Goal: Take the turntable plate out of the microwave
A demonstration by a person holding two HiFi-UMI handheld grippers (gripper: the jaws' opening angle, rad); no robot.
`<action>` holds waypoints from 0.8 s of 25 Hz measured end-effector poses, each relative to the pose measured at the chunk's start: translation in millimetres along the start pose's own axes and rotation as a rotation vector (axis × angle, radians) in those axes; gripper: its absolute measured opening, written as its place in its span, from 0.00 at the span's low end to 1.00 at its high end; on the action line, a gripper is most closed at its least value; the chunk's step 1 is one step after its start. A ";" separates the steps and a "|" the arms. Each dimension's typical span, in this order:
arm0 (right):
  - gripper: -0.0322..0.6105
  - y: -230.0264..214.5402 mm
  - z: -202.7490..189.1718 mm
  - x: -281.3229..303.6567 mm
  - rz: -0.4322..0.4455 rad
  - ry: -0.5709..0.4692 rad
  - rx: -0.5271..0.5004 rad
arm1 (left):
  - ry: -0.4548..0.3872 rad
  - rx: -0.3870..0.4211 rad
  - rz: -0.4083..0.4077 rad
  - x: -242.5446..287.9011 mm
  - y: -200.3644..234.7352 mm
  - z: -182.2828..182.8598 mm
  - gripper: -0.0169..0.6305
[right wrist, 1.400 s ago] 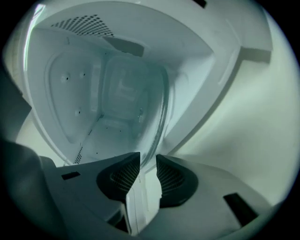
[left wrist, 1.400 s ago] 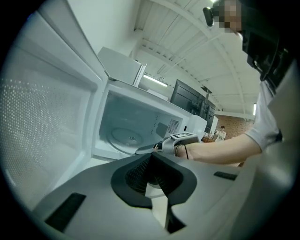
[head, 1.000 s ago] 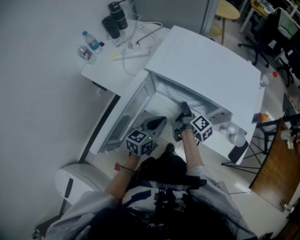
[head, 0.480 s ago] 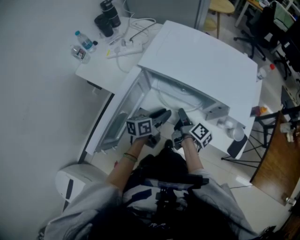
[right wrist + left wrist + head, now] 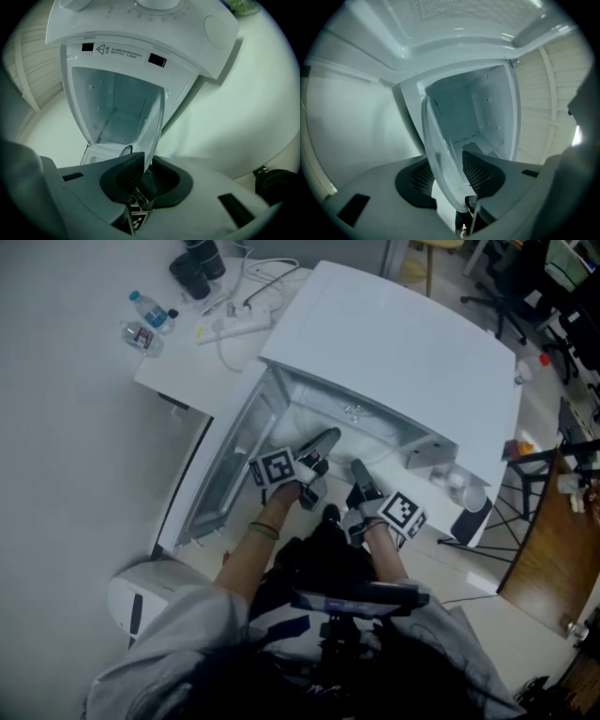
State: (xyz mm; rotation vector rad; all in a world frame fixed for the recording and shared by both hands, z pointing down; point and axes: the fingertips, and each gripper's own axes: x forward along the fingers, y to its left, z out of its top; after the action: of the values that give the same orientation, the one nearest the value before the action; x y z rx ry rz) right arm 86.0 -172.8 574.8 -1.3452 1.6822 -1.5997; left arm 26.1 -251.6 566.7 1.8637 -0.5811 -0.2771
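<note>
Kinda dim, cool bluish cast overall. Both gripper views are heavy fisheye with black corners; the microwave (image 5: 140,33) looks washed out, close-up stuff blurry.

From above, the head view looks steeply down on the left gripper (image 5: 328,439) and right gripper (image 5: 358,470); both gripper views face the microwave (image 5: 394,352) close ahead, shared by all.
</note>
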 end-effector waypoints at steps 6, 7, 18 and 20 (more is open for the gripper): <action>0.12 -2.9 0.9 -1.7 -0.014 0.038 -0.057 | -0.046 -0.060 -0.056 16.4 2.0 8.0 0.08; 0.13 -3.5 0.8 -2.2 -0.019 0.047 -0.077 | -0.061 -0.107 -0.125 20.9 -8.1 7.6 0.08; 0.25 5.7 -15.0 -15.7 0.097 0.206 -0.452 | -0.081 -0.164 -0.192 1.2 -22.0 -6.0 0.07; 0.25 6.4 -18.1 -17.1 0.110 0.227 -0.459 | -0.093 -0.182 -0.190 -3.1 -21.9 -6.6 0.07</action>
State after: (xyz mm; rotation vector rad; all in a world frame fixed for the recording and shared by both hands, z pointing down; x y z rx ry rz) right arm 75.8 -150.2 567.9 -1.2767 2.3245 -1.3971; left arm 32.1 -238.8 548.5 1.7375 -0.4263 -0.5277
